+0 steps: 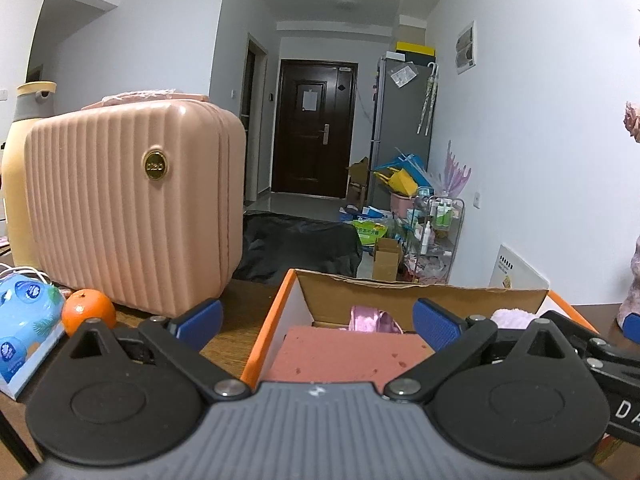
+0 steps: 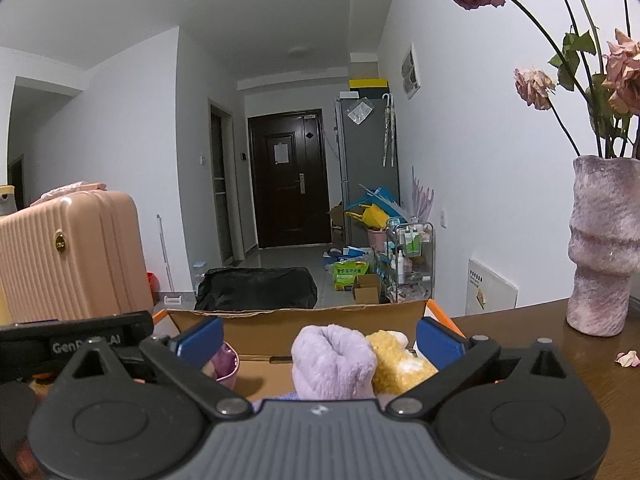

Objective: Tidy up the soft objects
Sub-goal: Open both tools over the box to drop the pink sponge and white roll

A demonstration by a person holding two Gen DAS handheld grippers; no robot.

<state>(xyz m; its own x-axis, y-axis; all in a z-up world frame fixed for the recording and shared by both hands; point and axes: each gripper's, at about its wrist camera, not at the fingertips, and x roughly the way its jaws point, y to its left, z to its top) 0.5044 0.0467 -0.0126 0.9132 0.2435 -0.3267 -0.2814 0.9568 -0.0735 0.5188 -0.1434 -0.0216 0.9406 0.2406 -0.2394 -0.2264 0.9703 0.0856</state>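
An open cardboard box with an orange rim (image 1: 264, 328) stands on the wooden table in front of both grippers. In the left wrist view it holds a flat reddish-pink pad (image 1: 348, 354), a shiny pink fabric piece (image 1: 372, 320) and a pale fluffy item (image 1: 514, 318). My left gripper (image 1: 318, 324) is open wide over the box's near left corner and holds nothing. In the right wrist view a lavender fluffy roll (image 2: 332, 360) and a yellow plush (image 2: 396, 360) lie in the box (image 2: 296, 316). My right gripper (image 2: 320, 340) is open wide around the roll, its blue pads clear of it.
A pink ribbed suitcase (image 1: 132, 208) stands left of the box, with an orange (image 1: 88, 312) and a blue tissue pack (image 1: 28, 320) in front of it. At the right, a mauve vase (image 2: 604, 252) of dried roses stands on the table, a petal (image 2: 628, 358) nearby.
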